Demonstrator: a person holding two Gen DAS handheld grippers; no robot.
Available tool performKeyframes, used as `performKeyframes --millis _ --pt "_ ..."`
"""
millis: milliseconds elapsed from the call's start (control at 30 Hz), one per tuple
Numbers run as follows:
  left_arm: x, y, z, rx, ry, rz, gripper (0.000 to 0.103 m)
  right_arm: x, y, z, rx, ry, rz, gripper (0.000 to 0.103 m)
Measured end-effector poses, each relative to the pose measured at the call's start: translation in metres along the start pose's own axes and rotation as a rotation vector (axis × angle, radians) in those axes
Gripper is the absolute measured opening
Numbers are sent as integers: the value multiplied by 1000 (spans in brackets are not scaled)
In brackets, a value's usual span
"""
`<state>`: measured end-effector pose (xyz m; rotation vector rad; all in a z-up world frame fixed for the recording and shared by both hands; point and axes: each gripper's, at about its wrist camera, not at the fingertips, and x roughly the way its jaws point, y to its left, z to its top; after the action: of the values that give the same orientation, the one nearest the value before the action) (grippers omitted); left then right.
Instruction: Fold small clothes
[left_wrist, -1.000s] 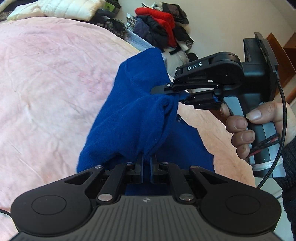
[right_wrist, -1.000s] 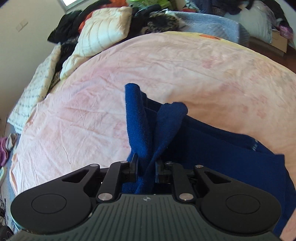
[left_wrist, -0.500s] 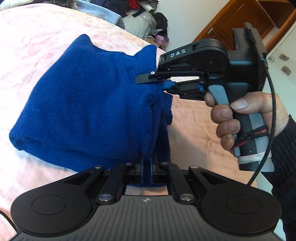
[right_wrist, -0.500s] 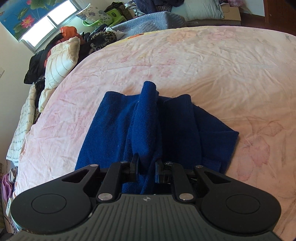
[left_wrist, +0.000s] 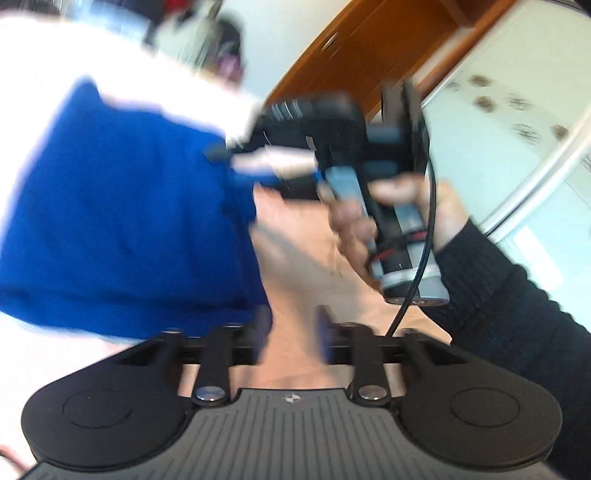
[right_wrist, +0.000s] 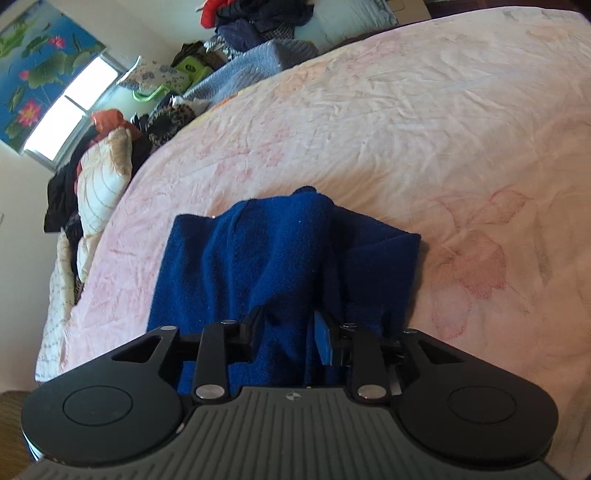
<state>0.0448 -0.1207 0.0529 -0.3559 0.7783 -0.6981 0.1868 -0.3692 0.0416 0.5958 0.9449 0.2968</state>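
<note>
A dark blue knit garment (right_wrist: 280, 251) lies folded in a bunched heap on the pink flowered bedsheet (right_wrist: 424, 122). My right gripper (right_wrist: 288, 332) sits at its near edge with its jaws opening. A ridge of the cloth still lies loosely between the fingers, and the pads stand off it. In the blurred left wrist view the garment (left_wrist: 122, 221) fills the left side. My left gripper (left_wrist: 293, 332) is beside its right edge, jaws opening, with only bare sheet between the fingers. The right gripper (left_wrist: 236, 158), held by a hand (left_wrist: 406, 214), reaches the cloth from the right.
Heaped clothes (right_wrist: 258, 22), a cream quilted pillow (right_wrist: 99, 173) and a grey-blue blanket (right_wrist: 255, 62) line the far side of the bed. A window (right_wrist: 70, 114) is behind them. A wooden door (left_wrist: 369, 48) and a pale wardrobe (left_wrist: 517, 110) stand on the other side.
Both grippers were shut on the blue garment and now stand apart, so the cloth is let go. The garment has come down onto the bed in a folded heap. The left view has swung right.
</note>
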Motion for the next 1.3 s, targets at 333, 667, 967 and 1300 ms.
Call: performKeyframes --millis 333,667,967,1300 --pt "-59 58 -19 162 -195 514 79 -47 -11 -93 88 5 112 49" --pt "-9 66 -21 194 -64 610 79 -13 -18 -103 169 88 71 43" --pt "2 59 -13 254 -34 624 19 -48 -3 -101 70 -38 117 9" --pt "0 59 -18 265 -20 635 18 -37 -44 -121 220 4 131 20"
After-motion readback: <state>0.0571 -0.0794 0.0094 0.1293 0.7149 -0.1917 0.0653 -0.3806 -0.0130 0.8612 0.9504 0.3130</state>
